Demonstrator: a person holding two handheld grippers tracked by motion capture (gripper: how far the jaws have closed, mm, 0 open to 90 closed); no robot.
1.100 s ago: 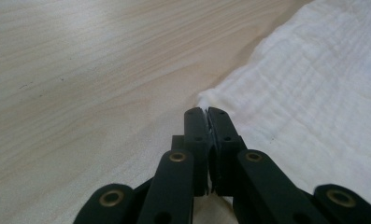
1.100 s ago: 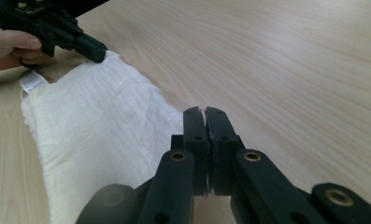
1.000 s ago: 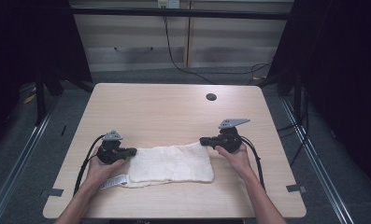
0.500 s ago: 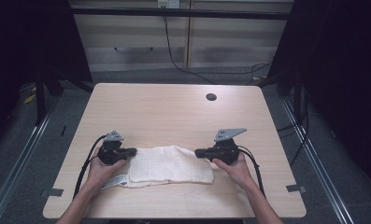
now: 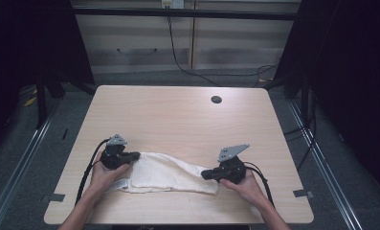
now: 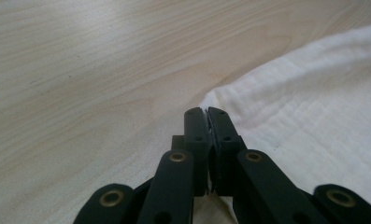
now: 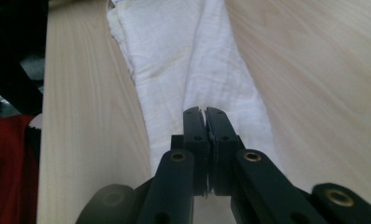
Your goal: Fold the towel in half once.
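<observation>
A white cloth (image 5: 168,175) lies in folds near the table's front edge. My left gripper (image 5: 136,155) is at the cloth's far left corner, jaws shut, with the corner caught at their tips. In the left gripper view the gripper (image 6: 205,112) meets the cloth (image 6: 314,116) right at its edge. My right gripper (image 5: 204,175) is shut on the cloth's right end, which is drawn narrow toward the front. In the right gripper view the shut gripper (image 7: 204,112) pinches the cloth (image 7: 188,60), which stretches away from the jaws.
The light wooden table (image 5: 178,115) has a round dark cable hole (image 5: 216,99) at the back right. Cables trail from both grippers toward the front edge. Dark floor and metal rails surround the table. Something red (image 7: 5,168) lies past the table edge.
My right gripper has moved toward the front edge and slightly left, dragging the cloth's right end with it, so that end is now narrower and skewed. The left gripper has stayed put.
</observation>
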